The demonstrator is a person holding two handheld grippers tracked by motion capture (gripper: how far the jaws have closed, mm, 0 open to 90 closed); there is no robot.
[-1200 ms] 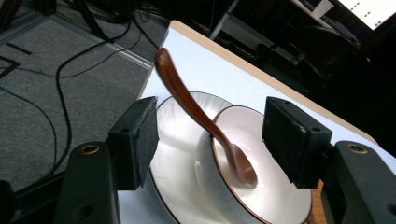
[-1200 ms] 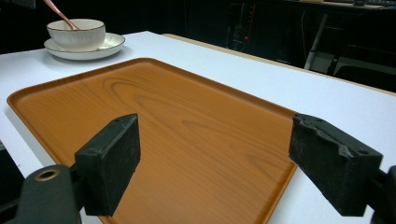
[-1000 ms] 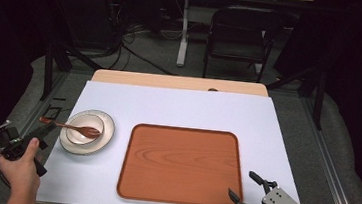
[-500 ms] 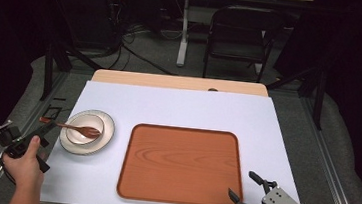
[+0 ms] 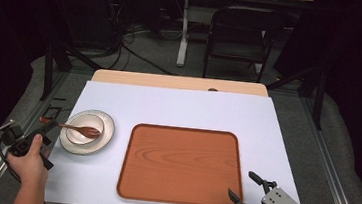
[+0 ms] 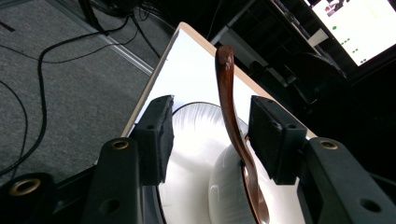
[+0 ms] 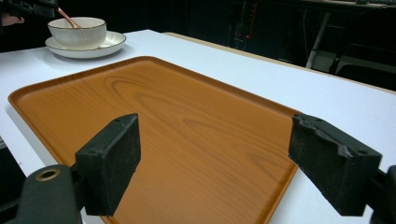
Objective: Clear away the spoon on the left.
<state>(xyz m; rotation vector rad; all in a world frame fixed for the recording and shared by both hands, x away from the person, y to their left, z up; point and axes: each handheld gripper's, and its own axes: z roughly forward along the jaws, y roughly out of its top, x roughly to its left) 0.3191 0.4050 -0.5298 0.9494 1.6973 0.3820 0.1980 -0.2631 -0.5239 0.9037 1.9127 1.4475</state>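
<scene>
At the near right, the right gripper [image 5: 245, 188] hovers at the near right corner of the tray [image 5: 183, 165], its jaws spread wide with nothing between them; compared with a second ago it sits in the same spot. In the right gripper view the pads flank only bare tray wood.

At the near left, the left gripper [image 6: 210, 135] is where the change lies. Its jaws have just been closing, and the spoon [image 6: 233, 126] handle now stands between the pads [image 6: 156, 135], nearer the right-hand one, with a gap showing on both sides, so the grip is not yet made and the claw counts as released. The hand [image 5: 27, 162] has crept slightly toward the dish.

A little farther in, the spoon rests with its head in the bowl [image 5: 85, 129] on the plate [image 5: 109, 125], left of the tray, its handle reaching out left over the rim.

Judging by this, the pickup of the spoon is about to begin; a little more closing should pinch the handle.
</scene>
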